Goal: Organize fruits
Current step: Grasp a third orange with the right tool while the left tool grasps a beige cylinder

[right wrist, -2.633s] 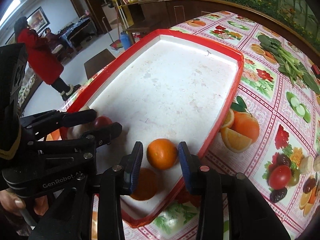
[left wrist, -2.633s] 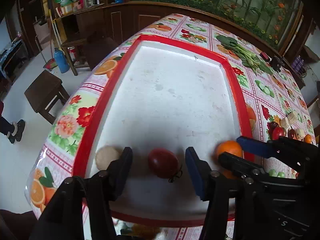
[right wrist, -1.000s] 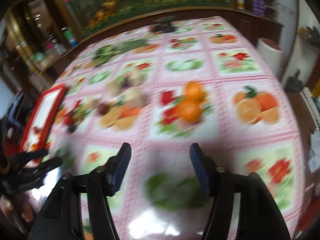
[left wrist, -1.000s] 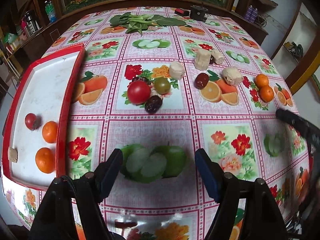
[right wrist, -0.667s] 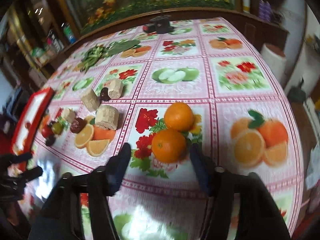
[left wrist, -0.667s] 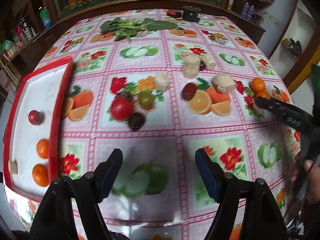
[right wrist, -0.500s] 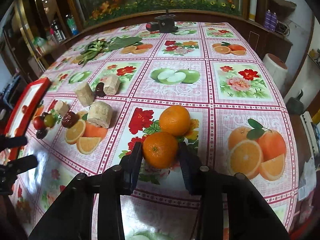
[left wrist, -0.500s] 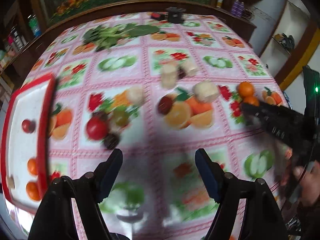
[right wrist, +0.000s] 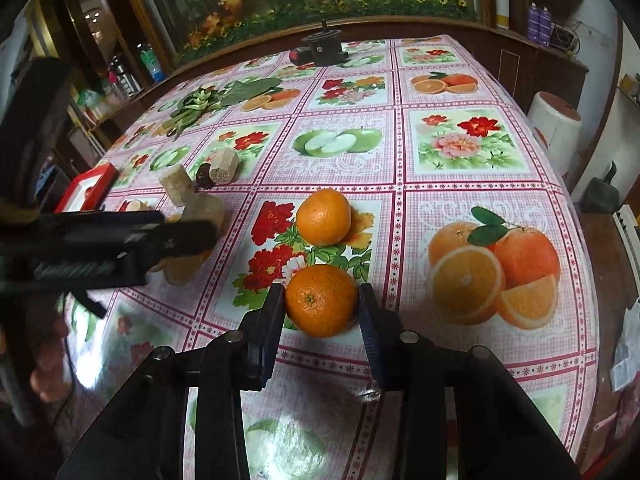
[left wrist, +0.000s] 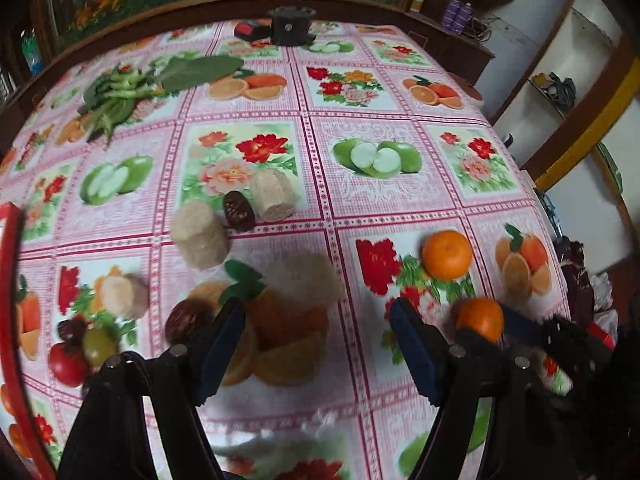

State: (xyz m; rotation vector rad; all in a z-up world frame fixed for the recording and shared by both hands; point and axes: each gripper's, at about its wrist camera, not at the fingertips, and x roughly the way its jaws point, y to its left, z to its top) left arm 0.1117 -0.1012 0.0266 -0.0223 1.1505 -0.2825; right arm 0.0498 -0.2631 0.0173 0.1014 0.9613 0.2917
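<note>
near the worktop's [right wrist: 460,184] right edge, our right claw [right wrist: 322,312] has just closed its jaws onto an orange [right wrist: 321,300]; a second orange [right wrist: 323,216] sits just beyond. our left claw [left wrist: 316,344] hangs wide, holding nothing.

Left wrist view: fisheye, mounted behind the left gripper [left wrist: 316,344], looking steeply down along its two dark fingers at the pink fruit-and-flower printed tablecloth [left wrist: 320,184]; close range, blurred near the fingertips.

Right wrist view: fisheye, mounted behind the right gripper [right wrist: 321,312], facing downward and forward over the same tablecloth [right wrist: 452,192] toward the dark wooden cabinet wall [right wrist: 440,32] beyond the fingertips; close, sharp.

Shared ground: the round orange fruit between the right gripper's fingers [right wrist: 321,300] [left wrist: 480,318], the second orange just beyond it [right wrist: 323,216] [left wrist: 447,254], the beige cylindrical pieces [left wrist: 198,234] [right wrist: 176,184], and the black device at the far table edge [left wrist: 290,24] [right wrist: 322,46].

Each view takes in the other gripper at its edge.
</note>
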